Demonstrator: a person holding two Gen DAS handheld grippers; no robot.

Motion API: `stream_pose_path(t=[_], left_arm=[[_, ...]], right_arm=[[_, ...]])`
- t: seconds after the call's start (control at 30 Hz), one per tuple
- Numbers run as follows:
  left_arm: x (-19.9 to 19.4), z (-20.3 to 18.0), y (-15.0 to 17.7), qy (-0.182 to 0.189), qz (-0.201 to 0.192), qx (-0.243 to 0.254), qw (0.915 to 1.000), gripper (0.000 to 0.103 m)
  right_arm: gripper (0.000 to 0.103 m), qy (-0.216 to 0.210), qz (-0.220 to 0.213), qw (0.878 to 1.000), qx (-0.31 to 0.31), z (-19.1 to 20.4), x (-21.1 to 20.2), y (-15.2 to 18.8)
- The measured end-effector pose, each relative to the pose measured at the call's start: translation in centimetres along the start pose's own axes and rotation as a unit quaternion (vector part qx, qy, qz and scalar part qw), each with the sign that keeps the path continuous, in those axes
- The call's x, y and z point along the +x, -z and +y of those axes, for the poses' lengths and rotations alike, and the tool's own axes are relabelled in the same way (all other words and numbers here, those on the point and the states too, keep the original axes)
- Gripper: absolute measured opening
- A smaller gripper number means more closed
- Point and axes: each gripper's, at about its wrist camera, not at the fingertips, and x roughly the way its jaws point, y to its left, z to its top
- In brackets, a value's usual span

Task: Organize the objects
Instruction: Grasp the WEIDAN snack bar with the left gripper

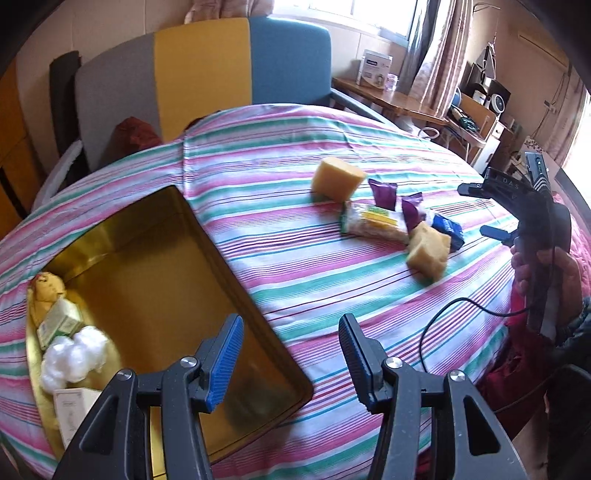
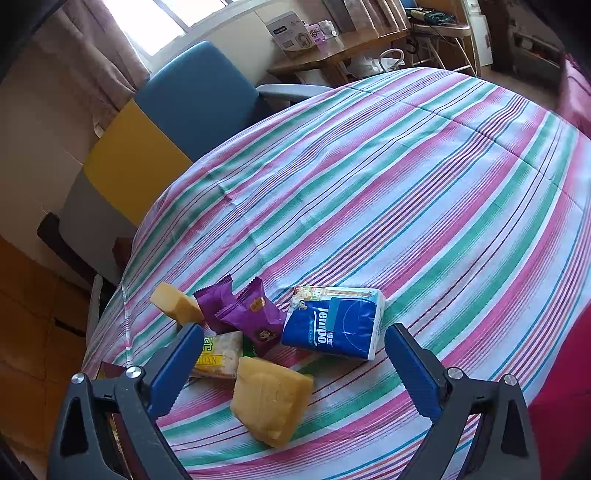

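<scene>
In tin (image 1: pixel 207 236) | white box (image 1: pixel 74 410) half hidden by left gripper (image 1: pixel 291 360)

Brightness: daylit and fairly bright, colours warm in both views.
Source: the window (image 1: pixel 364 14) behind the chair (image 1: pixel 207 74) — blown out to white; same in the right view (image 2: pixel 155 22).
Glare: soft sheen on the gold tin (image 1: pixel 155 266) floor, washed-out right margin in the left view.
Shadows: short and soft under the sponge blocks (image 2: pixel 271 398).
Blur: slight motion smear in the left view, on the tin's contents; right view sharper.
Distortion: strong fisheye — striped cloth (image 2: pixel 406 206) bulges, dark vignette in the corners.
</scene>
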Motion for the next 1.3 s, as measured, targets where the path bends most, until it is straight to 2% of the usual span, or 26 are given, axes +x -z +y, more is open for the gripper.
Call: stream_pose_path(t=[0.27, 0.47, 0.6, 0.8, 0.97, 1.13, 1.2, 1.3], left_arm=[[3.3, -2.6, -1.7, 0.055, 0.036, -0.012, 0.9978, 0.054], [6.4, -4.5, -3.4, 0.101, 0.072, -0.035, 0.9917, 0.054], [9.3, -5.2, -4.7, 0.128, 0.101, -0.066, 0.9844, 0.053], [13.7, -5.5, -7.1, 0.16, 0.136, -0.136, 0.9682, 0.052], [16.6, -5.9, -9.4, 0.167, 0.146, -0.186, 0.9572, 0.054], [20.0, -5.0, -11.6, 0.149, 0.157, -0.234, 0.9478, 0.057], [20.7, -4.7, -12.4, 0.137, 0.152, -0.244, 0.9479, 0.058], [21.4, -5.3, -13.6, 0.121, 0.148, -0.229, 0.9544, 0.059]], right_arm=[[0.1, -0.007, 0.007, 1.0, 0.009, -0.3, 0.2, -0.1], [0.1, -0.014, 0.01, 1.0, 0.013, -0.4, 0.3, -0.2], [0.1, -0.021, 0.016, 1.0, 0.013, -0.3, 0.5, -0.2], [0.1, -0.03, 0.024, 0.999, 0.017, -0.4, 0.9, -0.2], [0.1, -0.038, 0.028, 0.999, 0.028, -0.7, 1.1, -0.3], [0.101, -0.048, 0.039, 0.998, 0.029, -0.6, 1.5, -0.3], [0.101, -0.051, 0.043, 0.997, 0.03, -0.6, 1.7, -0.3], [0.101, -0.055, 0.047, 0.997, 0.034, -0.7, 1.9, -0.3]])
